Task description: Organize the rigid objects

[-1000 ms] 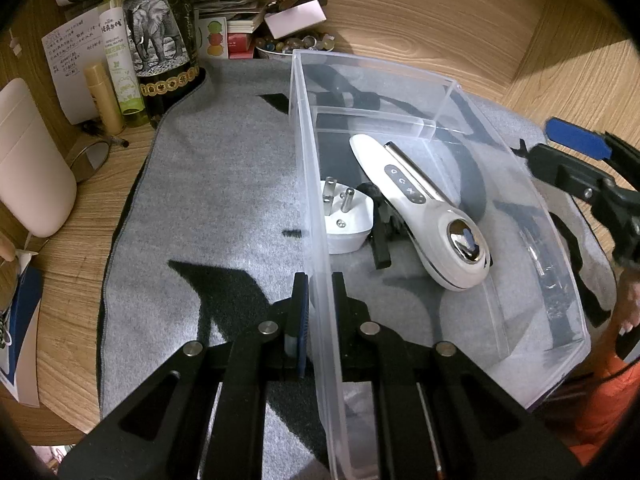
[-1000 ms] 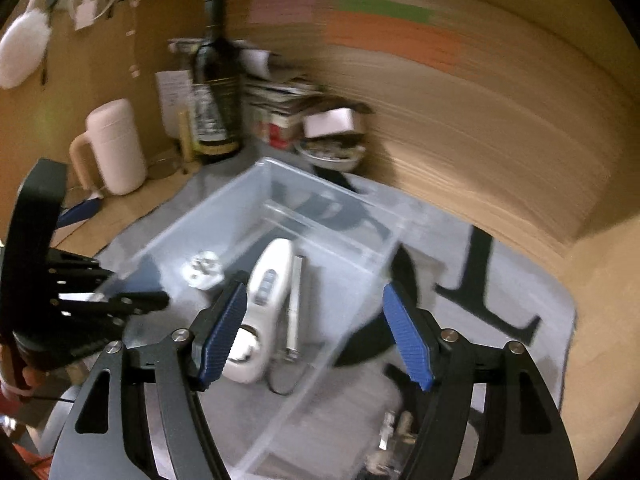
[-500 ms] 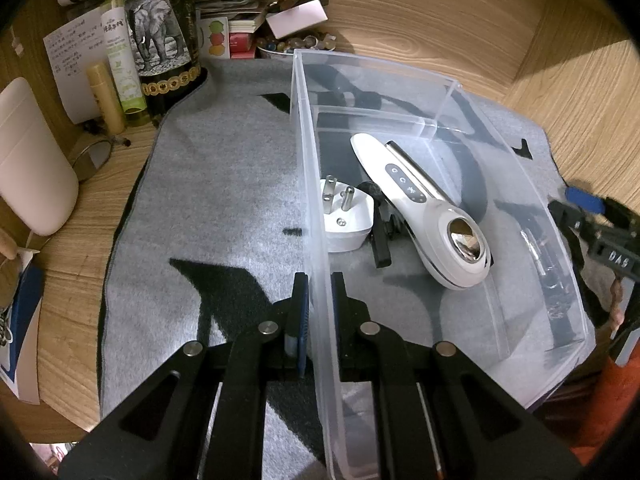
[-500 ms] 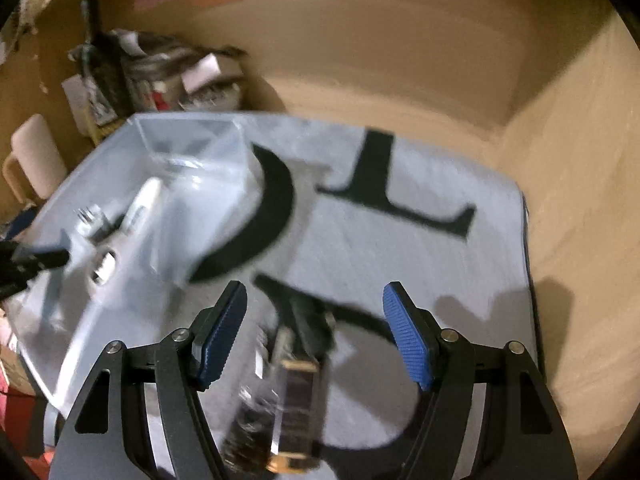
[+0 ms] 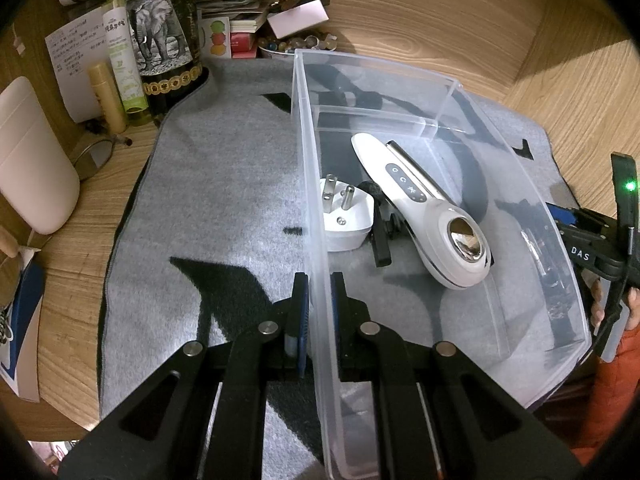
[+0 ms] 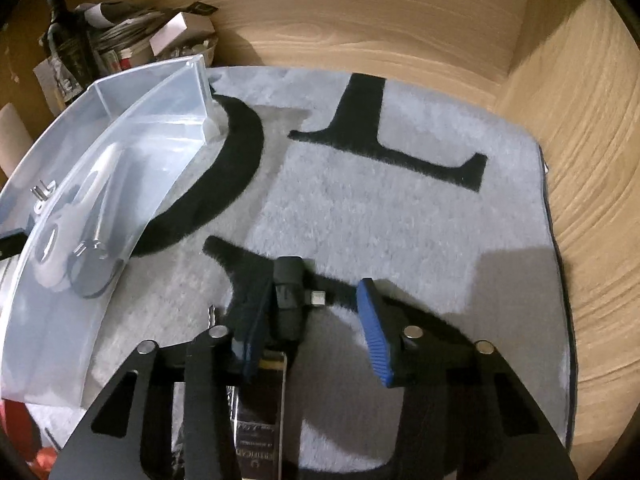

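The left gripper (image 5: 316, 300) is clamped narrowly on the near side wall of the clear rectangular plastic storage bin (image 5: 304, 184), one blue-padded finger outside the wall and the other inside. Within the bin, a white three-pin plug adapter (image 5: 346, 220) lies pins-up just beside that wall, and a white handheld device with a row of buttons and a round metal head (image 5: 432, 216) lies diagonally across the floor, resting over a small black object (image 5: 380, 240). The bin stands on a grey fleecy mat with large black letters (image 5: 208, 200).

The right gripper (image 6: 312, 316) has its blue-padded fingers (image 6: 374, 340) spread wide, low over the mat to the right of the bin. Between them lies a small black gadget with a short metal connector (image 6: 290, 296), close against the left finger and apart from the right one. Directly below it sits a dark flat item with a gold-edged label (image 6: 256, 420); the lettering is too small to read.

Beyond the mat, a dark bottle with an elephant label (image 5: 160, 44) and a pale pink mug (image 5: 32, 160) stand on the wooden desk (image 5: 460, 8).
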The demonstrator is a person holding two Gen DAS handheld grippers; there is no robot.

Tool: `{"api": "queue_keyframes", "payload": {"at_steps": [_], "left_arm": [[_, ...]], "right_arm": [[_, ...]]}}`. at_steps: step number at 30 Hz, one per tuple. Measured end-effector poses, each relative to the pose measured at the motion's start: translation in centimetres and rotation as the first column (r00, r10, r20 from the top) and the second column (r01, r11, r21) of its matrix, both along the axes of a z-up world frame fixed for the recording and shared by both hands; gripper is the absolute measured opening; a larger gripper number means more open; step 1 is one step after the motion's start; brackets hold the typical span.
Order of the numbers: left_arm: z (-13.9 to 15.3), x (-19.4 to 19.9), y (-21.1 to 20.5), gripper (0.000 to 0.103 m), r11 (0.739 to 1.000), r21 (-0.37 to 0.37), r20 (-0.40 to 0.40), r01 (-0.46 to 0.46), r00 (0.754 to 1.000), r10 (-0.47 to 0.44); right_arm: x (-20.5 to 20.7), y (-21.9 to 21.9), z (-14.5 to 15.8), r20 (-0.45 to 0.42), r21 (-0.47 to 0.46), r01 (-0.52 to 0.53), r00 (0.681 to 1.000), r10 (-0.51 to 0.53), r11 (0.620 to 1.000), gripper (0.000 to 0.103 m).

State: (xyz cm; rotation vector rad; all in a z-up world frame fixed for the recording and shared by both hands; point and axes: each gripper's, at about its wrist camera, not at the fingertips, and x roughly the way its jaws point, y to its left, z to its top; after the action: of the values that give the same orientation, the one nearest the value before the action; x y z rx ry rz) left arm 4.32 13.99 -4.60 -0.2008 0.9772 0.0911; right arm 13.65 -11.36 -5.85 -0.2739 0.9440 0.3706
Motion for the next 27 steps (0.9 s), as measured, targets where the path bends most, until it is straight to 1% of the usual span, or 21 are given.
{"api": "queue_keyframes", "payload": {"at_steps": [1, 2, 3, 7, 11, 15, 20, 27], "left_arm": [[0.0, 0.0, -0.1, 0.009, 1.0, 0.0, 0.0, -0.001, 1.0, 0.001], [0.0, 0.0, -0.1, 0.009, 1.0, -0.001, -0.001, -0.001, 1.0, 0.001], [0.0, 0.0, 0.0, 0.009, 1.0, -0.003, -0.001, -0.002, 1.0, 0.002], [0.0, 0.0, 0.0, 0.009, 1.0, -0.002, -0.001, -0.002, 1.0, 0.002], [0.0, 0.0, 0.1, 0.009, 1.0, -0.009, -0.001, -0.002, 1.0, 0.002], [0.0, -0.1, 0.2, 0.009, 1.0, -0.013, 0.001, 0.0, 1.0, 0.0], [-0.1, 0.0, 0.2, 0.009, 1.0, -0.014, 0.001, 0.001, 1.0, -0.001], [-0.1, 0.0, 0.1, 0.009, 1.0, -0.012, 0.001, 0.001, 1.0, -0.001]], "right_arm": [[-0.1, 0.1, 0.0, 0.002, -0.001, -0.008, 1.0, 0.008, 1.0, 0.031], [-0.1, 0.3, 0.0, 0.003, -0.002, -0.014, 1.0, 0.014, 1.0, 0.025], [-0.1, 0.4, 0.0, 0.005, -0.005, -0.018, 1.0, 0.018, 1.0, 0.024], [-0.1, 0.5, -0.1, 0.008, -0.002, -0.017, 1.0, 0.017, 1.0, 0.024], [0.2, 0.6, 0.4, 0.004, 0.025, -0.013, 1.0, 0.013, 1.0, 0.024], [0.0, 1.2, 1.7, 0.035, 0.035, -0.025, 0.999, 0.024, 0.999, 0.024], [-0.5, 2.9, 3.9, 0.092, 0.056, -0.064, 0.994, 0.059, 0.996, 0.024], [-1.8, 5.5, 7.2, 0.179, 0.078, -0.147, 0.975, 0.131, 0.986, 0.024]]}}
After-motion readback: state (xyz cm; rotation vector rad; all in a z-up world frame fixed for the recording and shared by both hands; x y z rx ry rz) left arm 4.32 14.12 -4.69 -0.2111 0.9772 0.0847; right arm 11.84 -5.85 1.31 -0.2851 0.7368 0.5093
